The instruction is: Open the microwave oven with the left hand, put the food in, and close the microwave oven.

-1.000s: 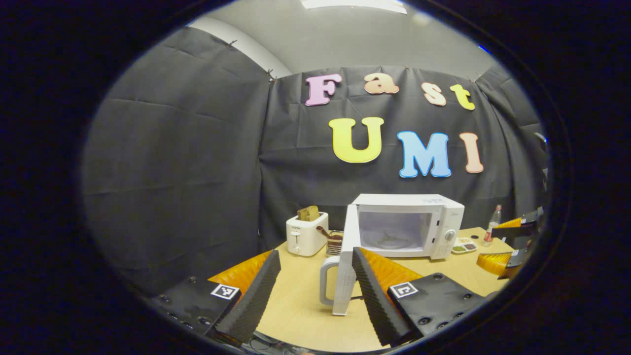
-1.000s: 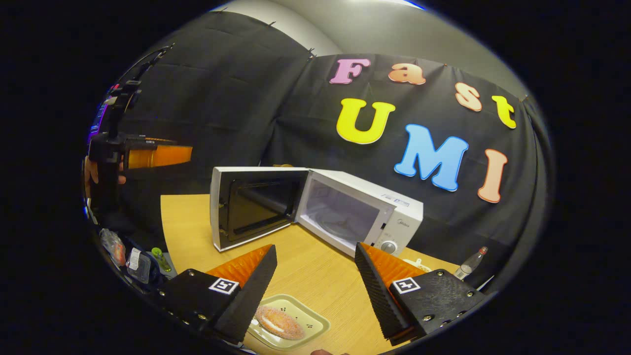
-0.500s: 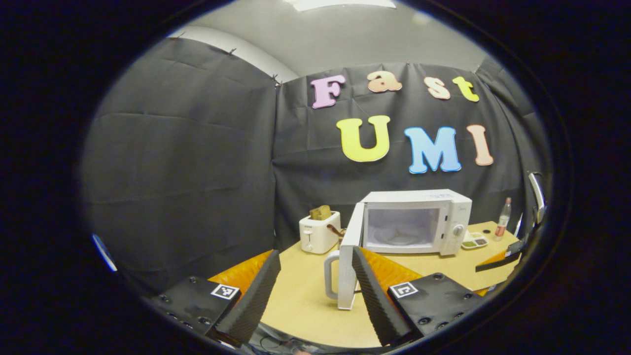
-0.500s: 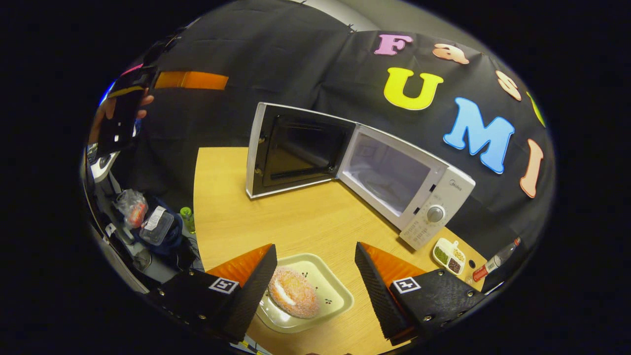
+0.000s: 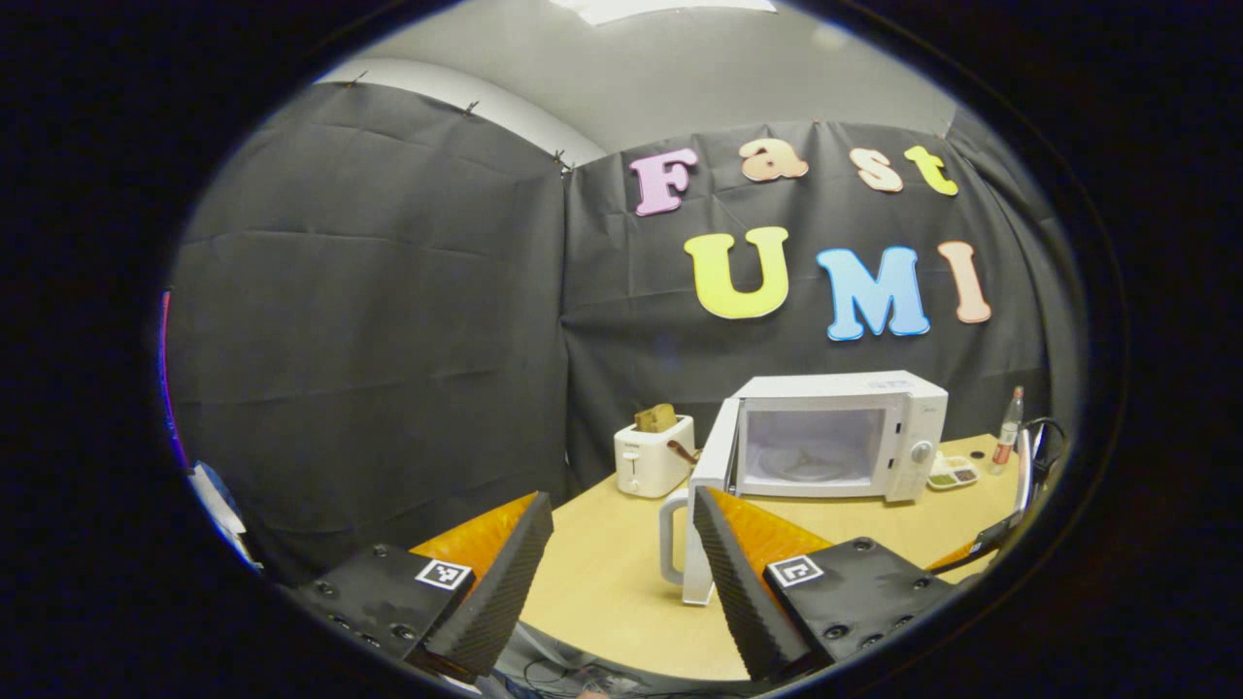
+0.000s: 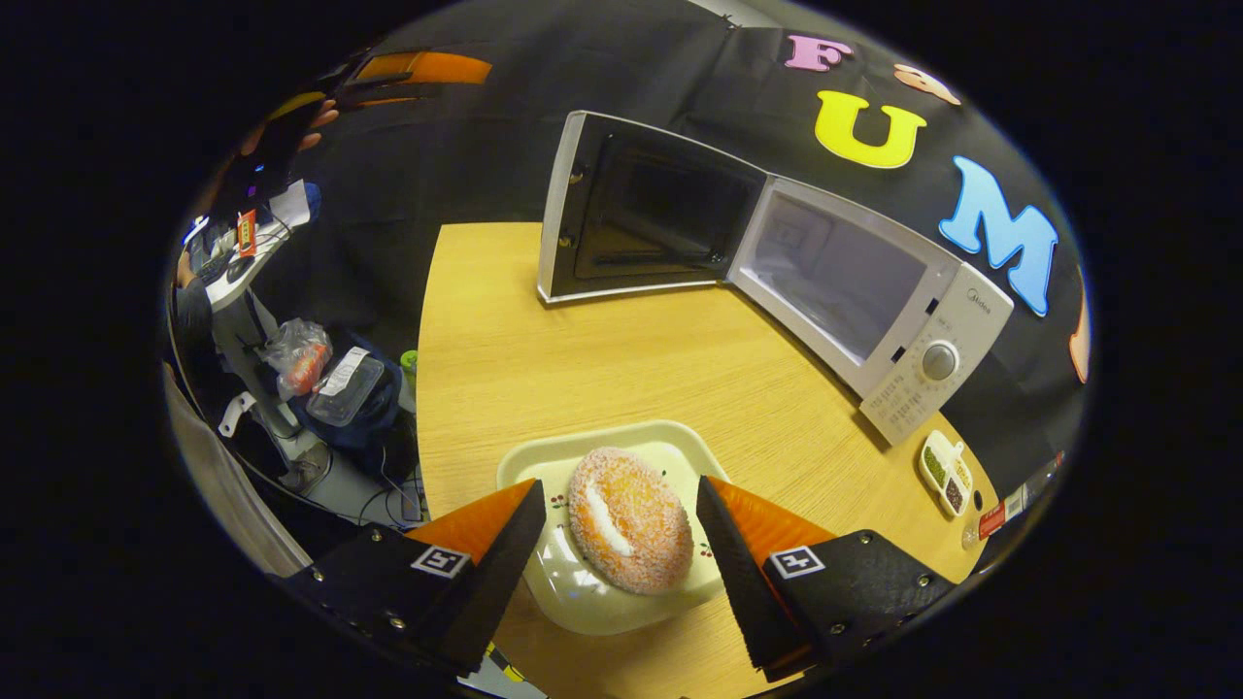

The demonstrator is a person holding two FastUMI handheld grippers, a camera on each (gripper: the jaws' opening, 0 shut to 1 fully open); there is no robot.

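- The right claw [image 6: 616, 544] is spread wide above the sugar-crusted round pastry with a pale cream seam [image 6: 629, 519], one finger to each side and neither touching it. The pastry lies on a pale square ceramic plate with small printed marks [image 6: 544, 466], near the front edge of the light wooden worktop [image 6: 602, 359].
- The likeliest slip, as I judge it: closing on the soft pastry alone would crush it or shed its coating. The shallow plate rim offers little to pinch (and a glazed plate may skate on the wood).
- If the plate is lifted by one edge, it could tilt and roll the pastry off towards the worktop edge, below which lie bags and cables on the floor.
- The white microwave oven [image 6: 903, 301] stands well apart from the plate, its hinged white door with dark inner window [image 6: 641, 209] swung fully out, the cavity bare but for the turntable. A carry across must clear the door's lower corner and the cavity sill; a low approach would knock the plate.
- The left claw [image 5: 621, 568] is released and holds nothing, hanging back off the worktop's front. In the left gripper view the door's looped white handle [image 5: 670, 534] sits just ahead of it, so a careless drift could nudge the door partly shut into the carry path.
- A small white divided dish [image 6: 944, 473] sits beside the oven's control panel, out of the way.
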